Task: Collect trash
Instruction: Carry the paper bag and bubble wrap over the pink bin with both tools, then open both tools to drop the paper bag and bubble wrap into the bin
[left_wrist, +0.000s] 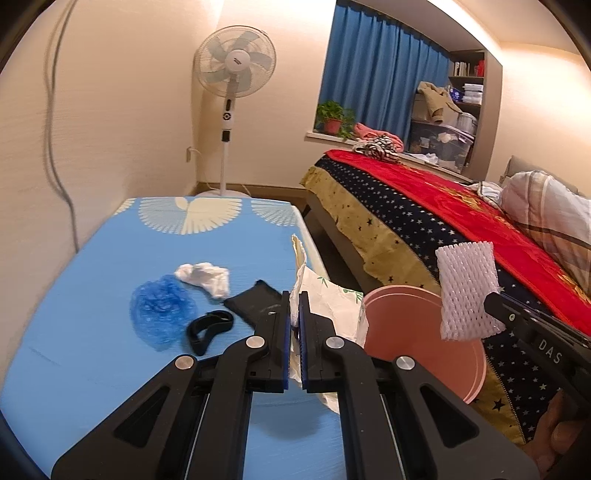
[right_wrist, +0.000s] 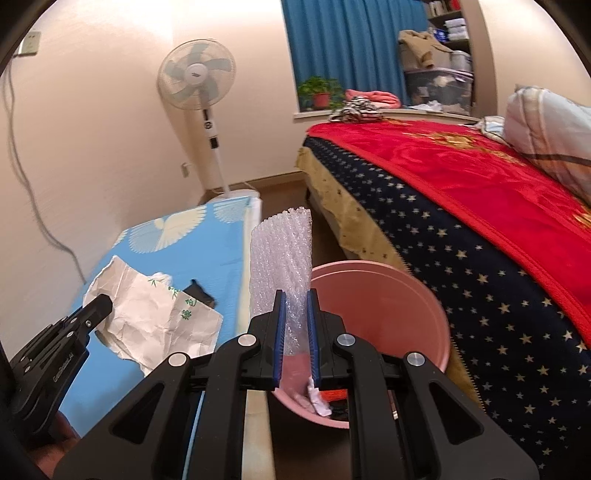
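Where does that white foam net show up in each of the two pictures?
Left wrist view: the foam net is at the right, above the pink bucket, held by the right gripper.
Right wrist view: the net stands at centre, clamped between the fingers.
Shared landmark: the fan by the wall.

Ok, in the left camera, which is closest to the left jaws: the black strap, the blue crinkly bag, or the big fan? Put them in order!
From the left gripper, which is holding crumpled white paper:
1. Black strap, on the table just left of the jaws.
2. Blue crinkly bag, a bit further left on the table.
3. Fan, standing on the floor past the table's far end.
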